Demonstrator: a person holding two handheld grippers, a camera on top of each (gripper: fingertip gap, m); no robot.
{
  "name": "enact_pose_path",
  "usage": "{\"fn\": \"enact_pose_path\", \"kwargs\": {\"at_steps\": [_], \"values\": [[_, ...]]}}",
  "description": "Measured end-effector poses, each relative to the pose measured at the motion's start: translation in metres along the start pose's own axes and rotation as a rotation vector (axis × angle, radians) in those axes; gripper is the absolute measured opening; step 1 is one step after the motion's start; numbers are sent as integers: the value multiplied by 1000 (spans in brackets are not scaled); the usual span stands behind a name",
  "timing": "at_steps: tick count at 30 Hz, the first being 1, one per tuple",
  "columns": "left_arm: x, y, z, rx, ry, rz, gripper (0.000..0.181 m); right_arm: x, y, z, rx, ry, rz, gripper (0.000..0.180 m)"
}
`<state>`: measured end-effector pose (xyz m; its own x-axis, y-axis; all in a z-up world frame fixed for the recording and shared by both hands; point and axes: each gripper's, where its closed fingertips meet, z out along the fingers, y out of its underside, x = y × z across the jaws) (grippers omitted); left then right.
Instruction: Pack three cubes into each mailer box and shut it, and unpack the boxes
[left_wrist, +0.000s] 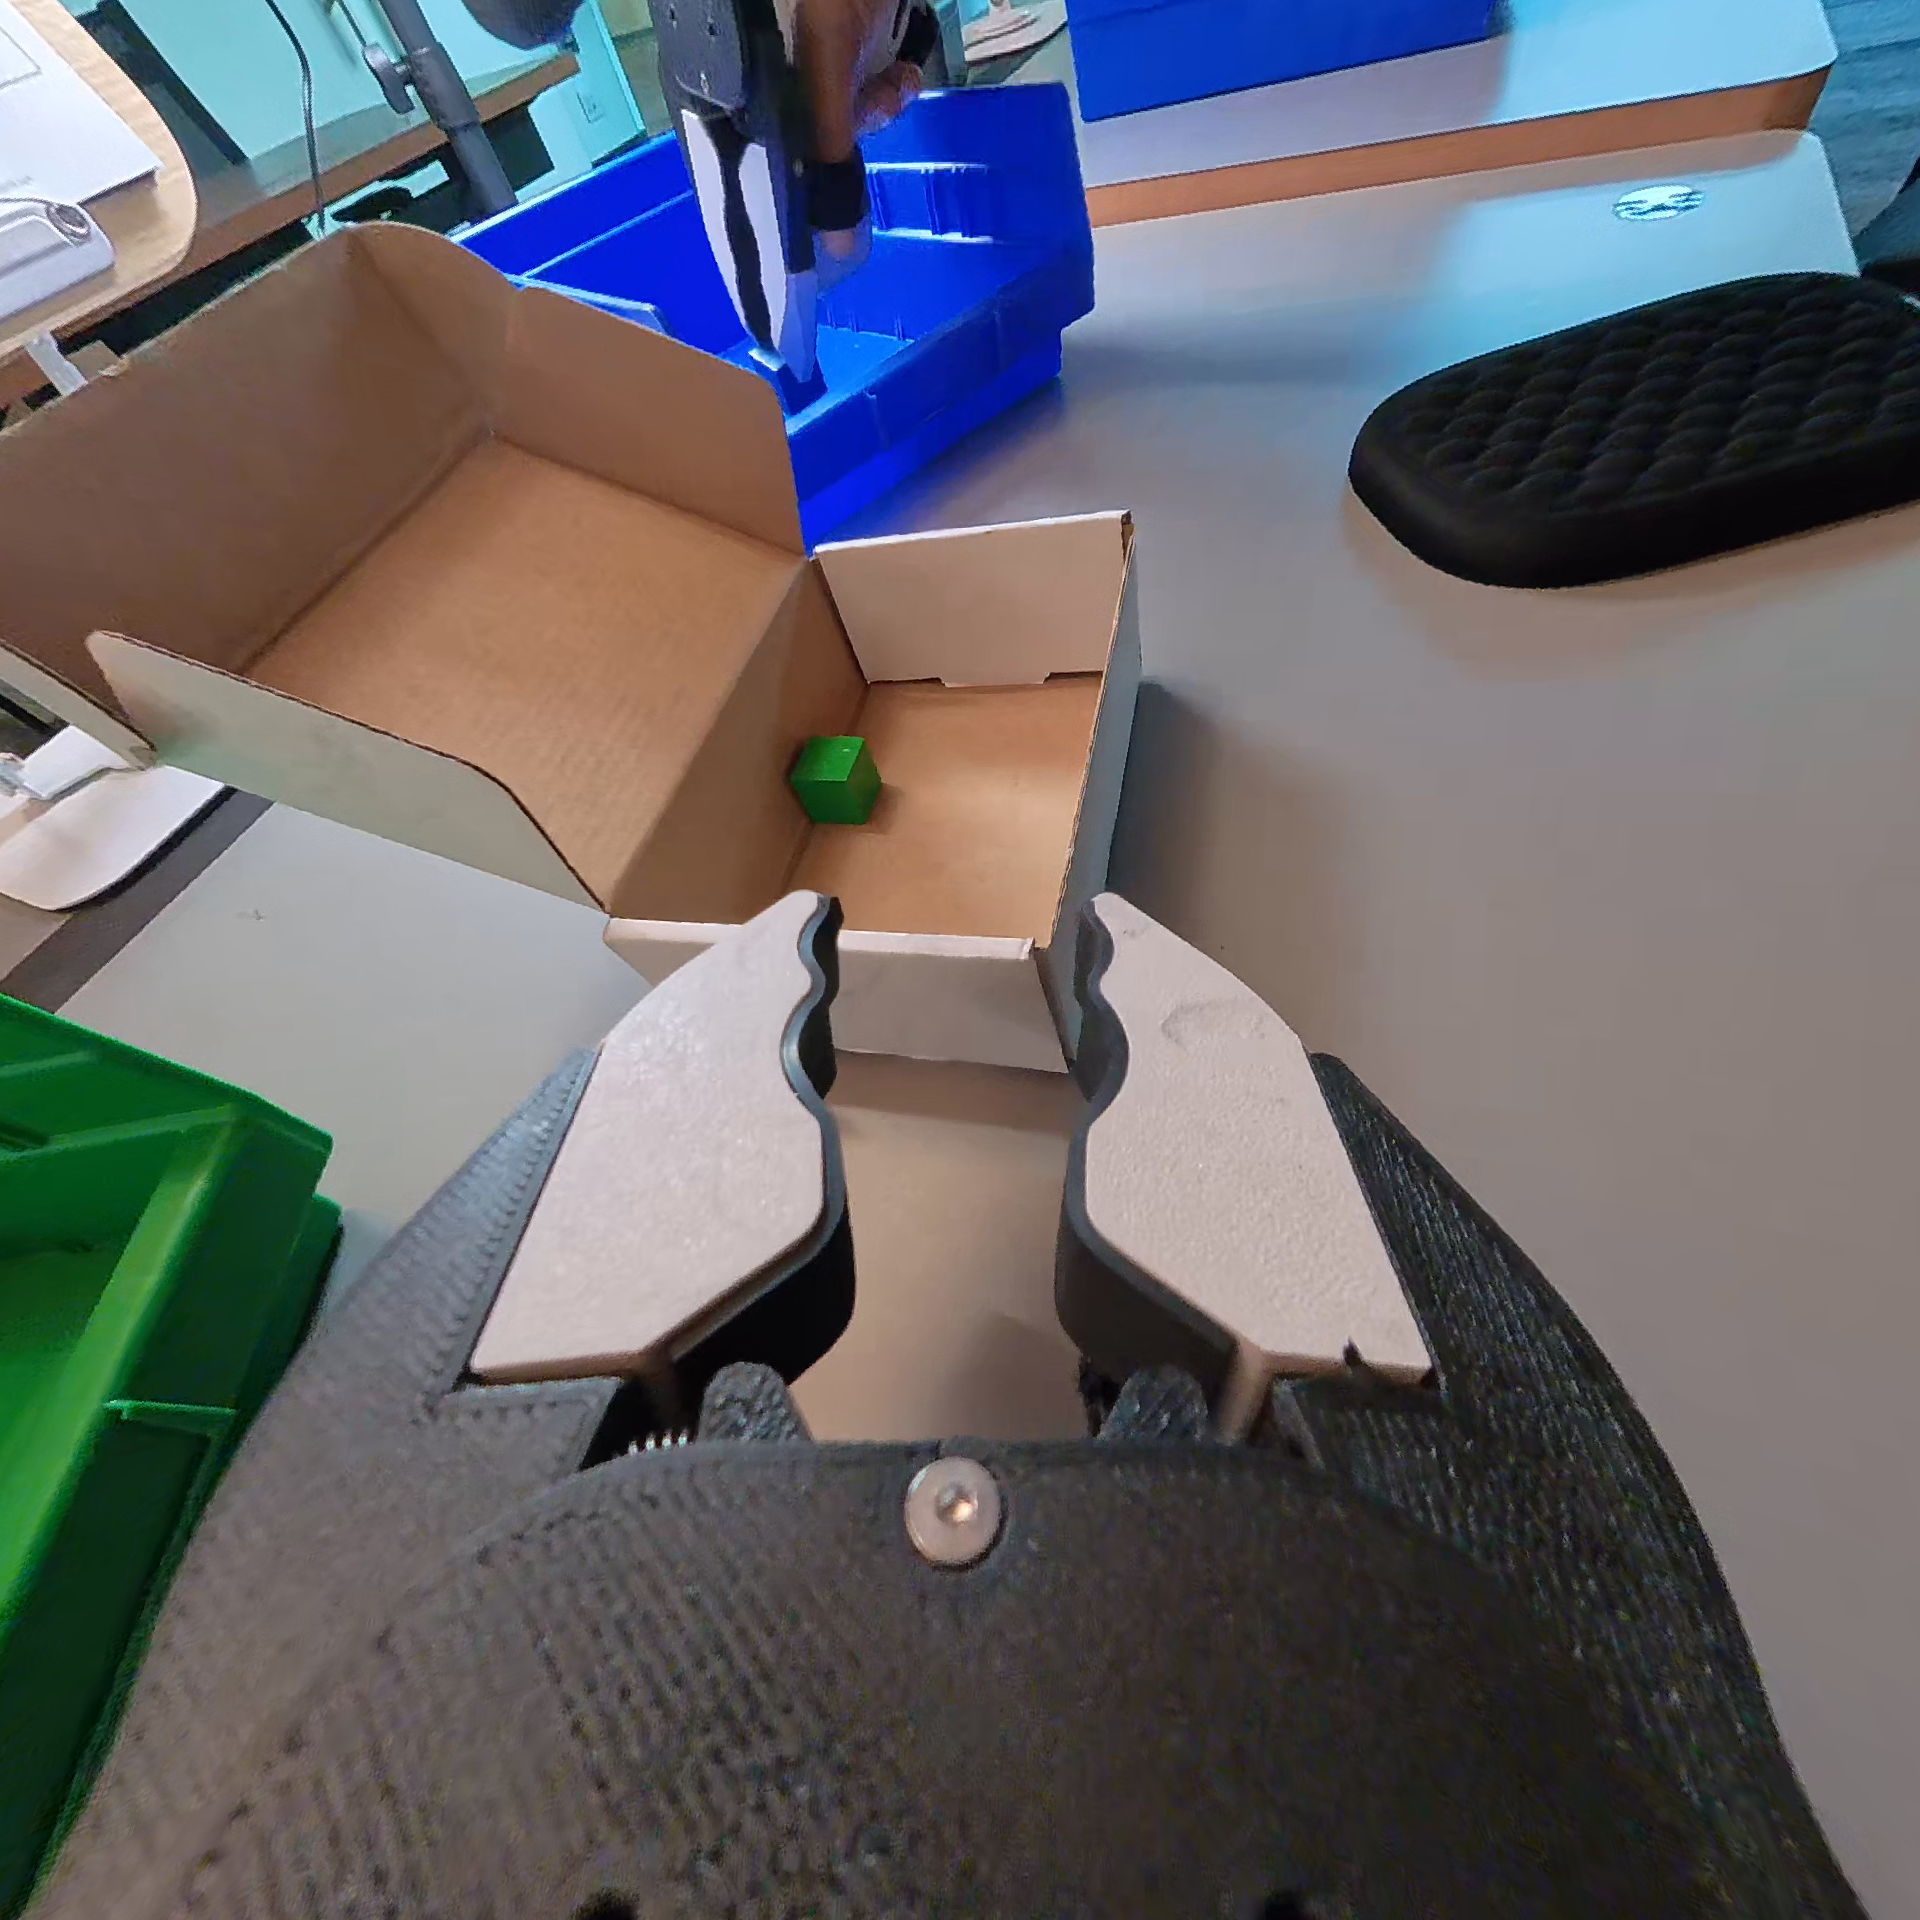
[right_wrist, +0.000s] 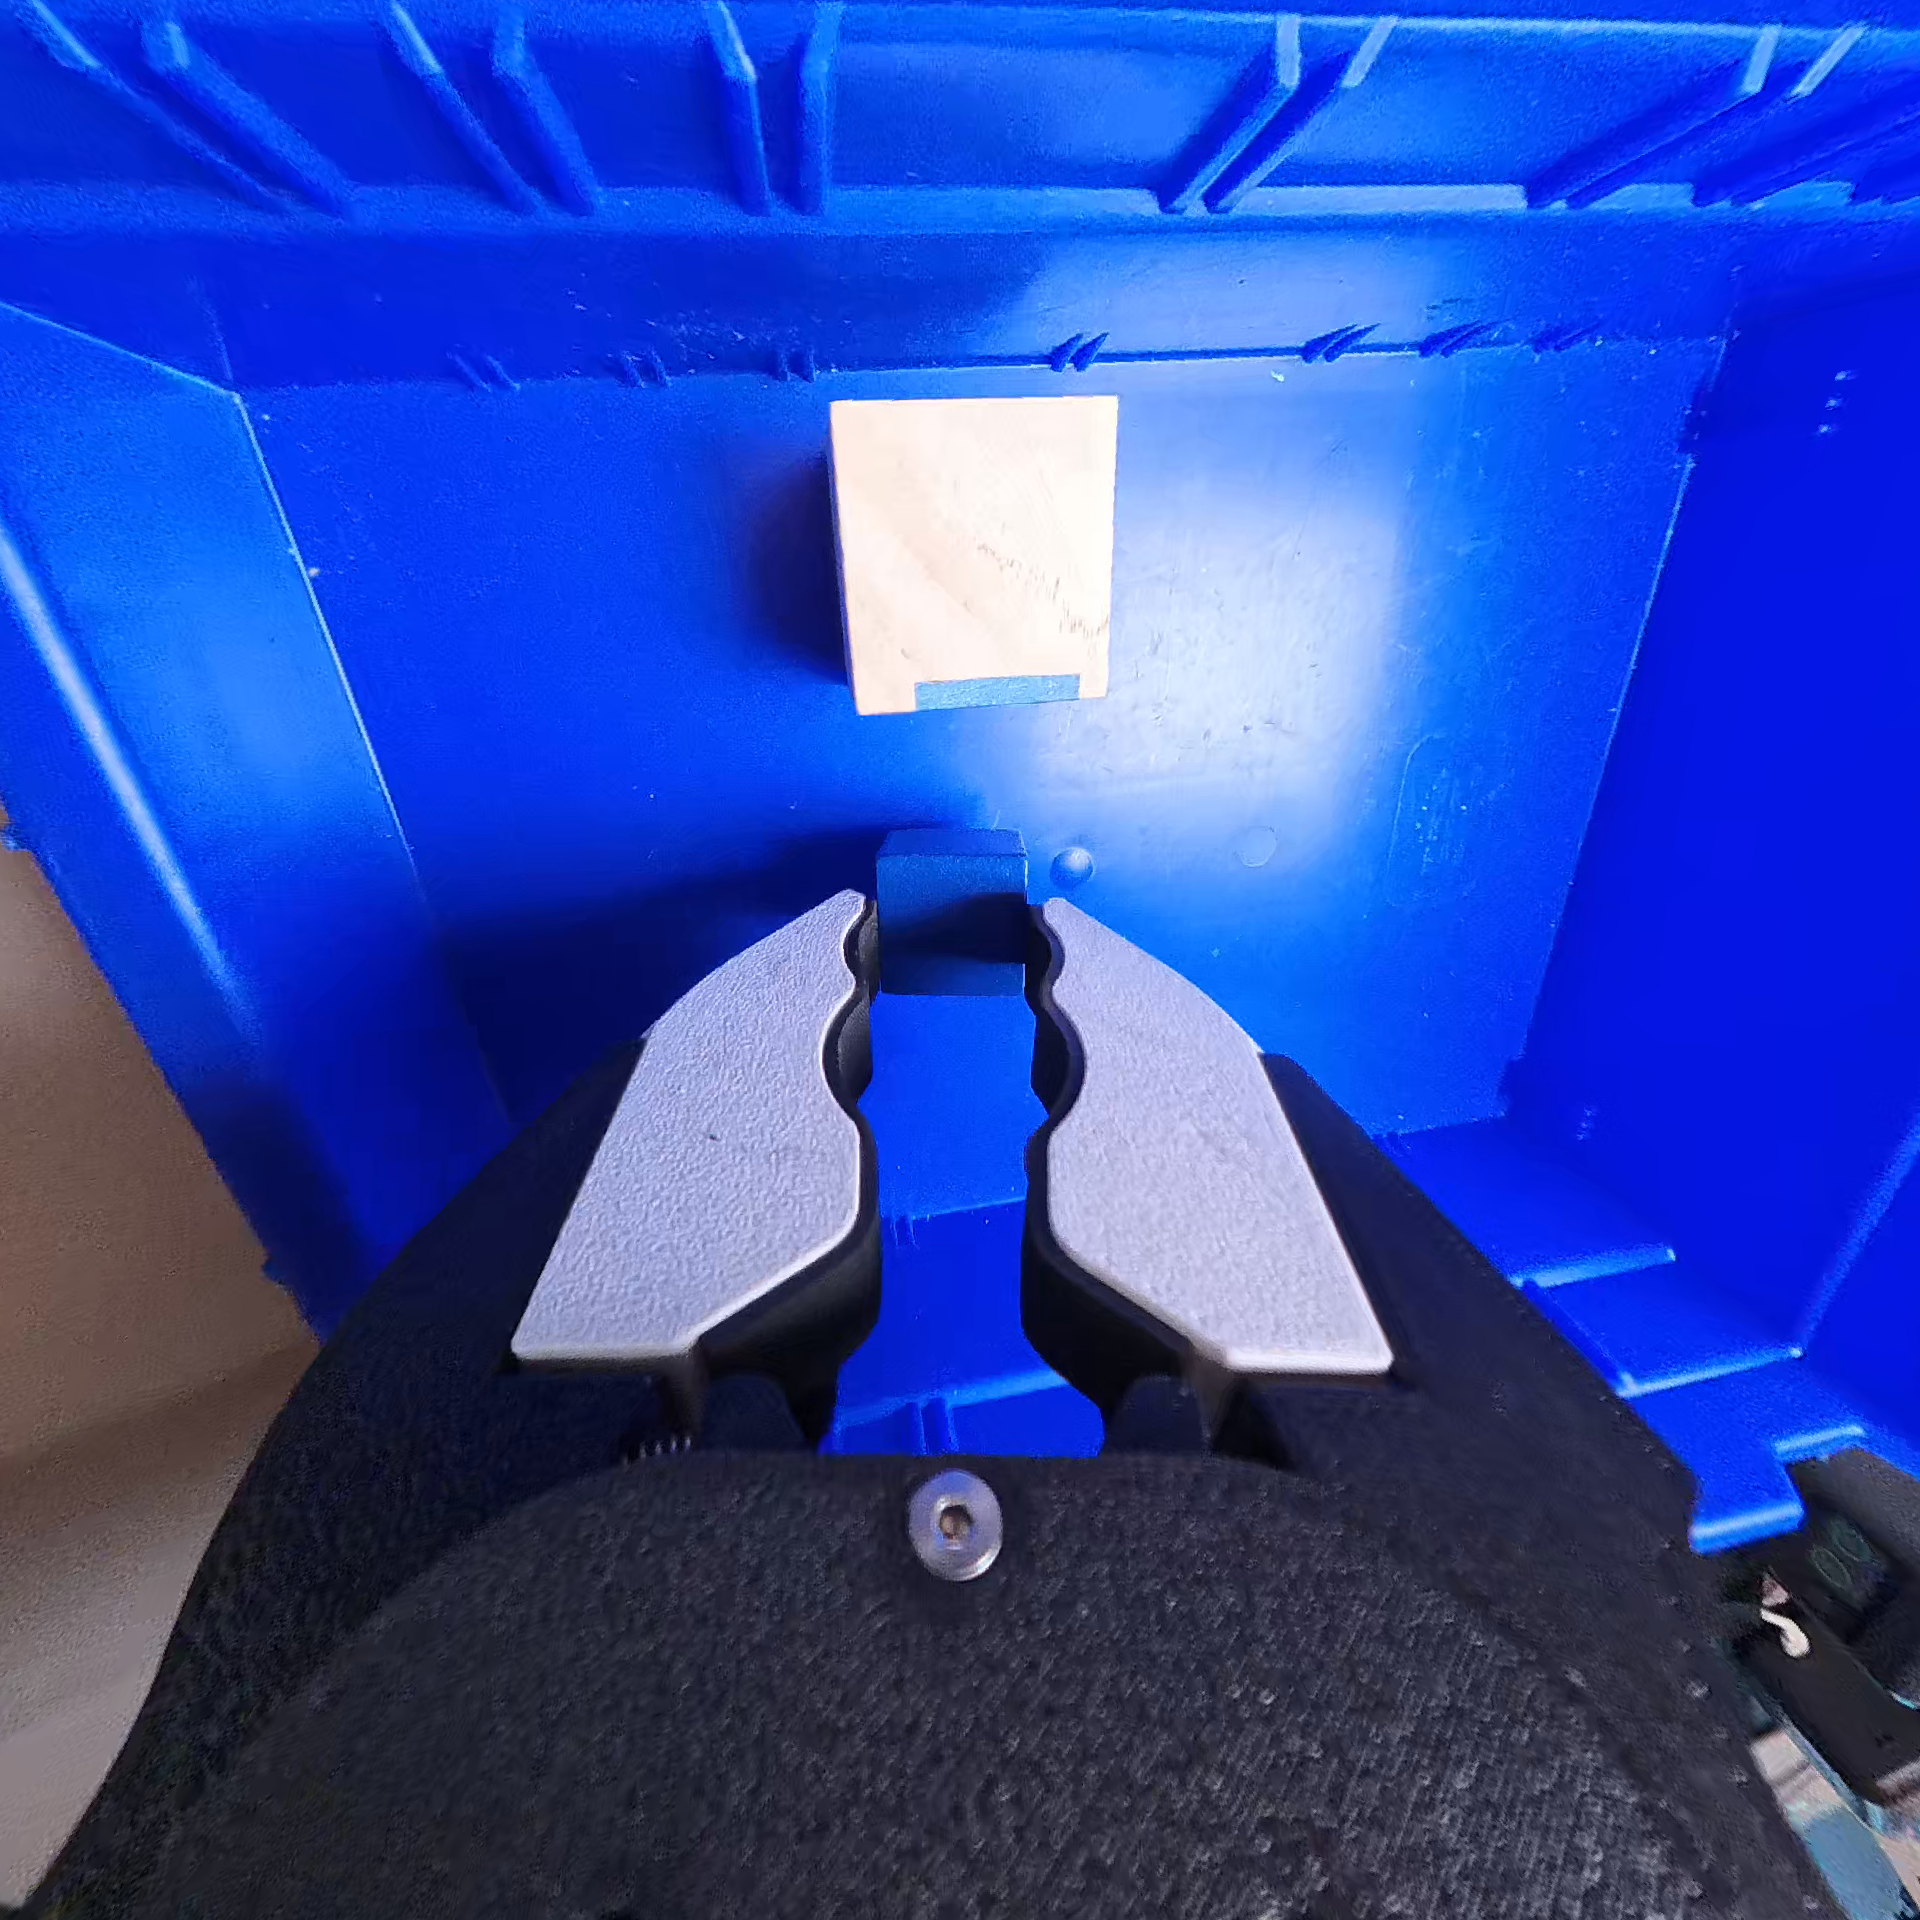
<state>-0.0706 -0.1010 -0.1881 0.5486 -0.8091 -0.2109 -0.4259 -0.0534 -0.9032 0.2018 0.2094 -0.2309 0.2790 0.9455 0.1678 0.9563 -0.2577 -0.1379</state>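
An open cardboard mailer box (left_wrist: 1101, 727) stands on the grey table, lid folded back to the left. A green cube (left_wrist: 834, 781) lies inside it by the left wall. My left gripper (left_wrist: 954, 935) is open and empty, just in front of the box's near wall. My right gripper (right_wrist: 951, 930) reaches down into a blue bin (right_wrist: 1455, 623) and is shut on a small blue cube (right_wrist: 951, 904) between its fingertips. A pale wooden cube (right_wrist: 977, 551) lies on the bin floor just beyond. In the left wrist view the right gripper (left_wrist: 781, 343) shows in the blue bin (left_wrist: 987, 322) behind the box.
A green bin (left_wrist: 135, 1299) stands at the near left. A black padded rest (left_wrist: 1652, 426) lies on the table to the right. A second blue bin (left_wrist: 1268, 42) stands on a far table. White papers lie at the far left. There is about 40 cm between the tips of the two grippers.
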Motion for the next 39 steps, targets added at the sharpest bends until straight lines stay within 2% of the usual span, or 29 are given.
{"fn": "enact_pose_path", "kwargs": {"at_steps": [15,18,21,25,29,34,39], "values": [[2,6,3,-30,11,9,43,3,1,13,-18,18,-8,29],[1,5,2,-25,7,11,44,4,-11,-9,51,48,-8,36],[1,3,1,-18,7,10,44,-10,-40,-54,204,74,-44,36],[4,3,2,-25,17,20,44,-73,-84,-117,376,49,-154,35],[9,3,2,-31,24,46,44,-167,-114,-142,388,7,-348,36],[11,1,0,-31,6,95,43,-254,-132,-109,243,-18,-547,39],[6,9,0,-76,-55,206,44,-273,-139,-55,87,15,-632,39]]}}
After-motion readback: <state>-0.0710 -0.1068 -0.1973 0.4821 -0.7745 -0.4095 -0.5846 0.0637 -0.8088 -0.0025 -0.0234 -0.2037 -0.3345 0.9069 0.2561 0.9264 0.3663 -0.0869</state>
